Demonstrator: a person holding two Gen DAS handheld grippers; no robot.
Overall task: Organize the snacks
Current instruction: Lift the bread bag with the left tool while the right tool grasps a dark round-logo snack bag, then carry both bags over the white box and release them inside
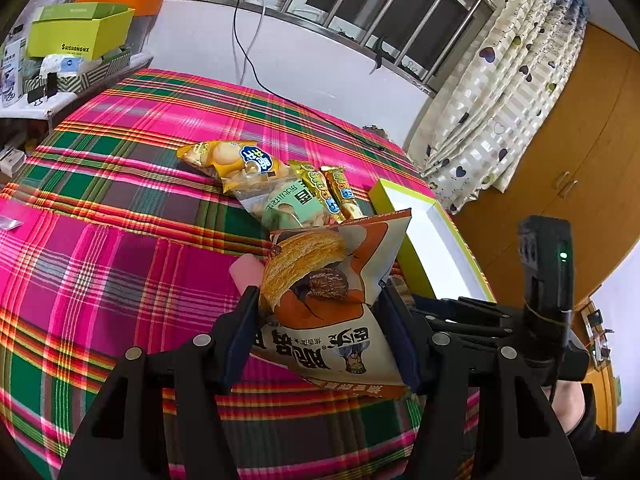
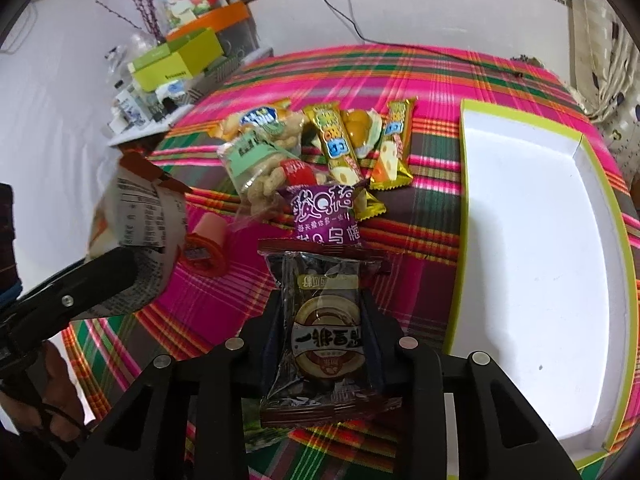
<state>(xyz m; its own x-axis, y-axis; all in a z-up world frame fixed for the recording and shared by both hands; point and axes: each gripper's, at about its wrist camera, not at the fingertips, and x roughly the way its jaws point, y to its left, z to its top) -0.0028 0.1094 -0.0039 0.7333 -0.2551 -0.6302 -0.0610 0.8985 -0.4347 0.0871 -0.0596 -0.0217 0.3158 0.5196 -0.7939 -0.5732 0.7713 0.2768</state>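
My left gripper (image 1: 318, 294) is shut on an orange-and-white pastry bag (image 1: 332, 264), held tilted above the plaid tablecloth (image 1: 120, 240). The right wrist view shows that bag's printed back (image 2: 136, 216) at the left edge. My right gripper (image 2: 323, 300) is shut on a dark foil cake packet (image 2: 326, 332), its pads pressing both sides, low over the cloth. Just right of it lies an open white box with a lime rim (image 2: 520, 240), nothing in it. Ahead lie a purple candy packet (image 2: 326, 216), a clear peanut bag (image 2: 260, 160) and two yellow cheese bars (image 2: 332, 140).
A small pink-and-orange cup (image 2: 204, 248) lies left of the pile. A cluttered side shelf with a green box (image 1: 80, 32) stands at the far left. A black cable (image 1: 248, 60) runs down the wall onto the cloth. A curtain (image 1: 500, 100) and a wooden cabinet (image 1: 580, 160) are at the right.
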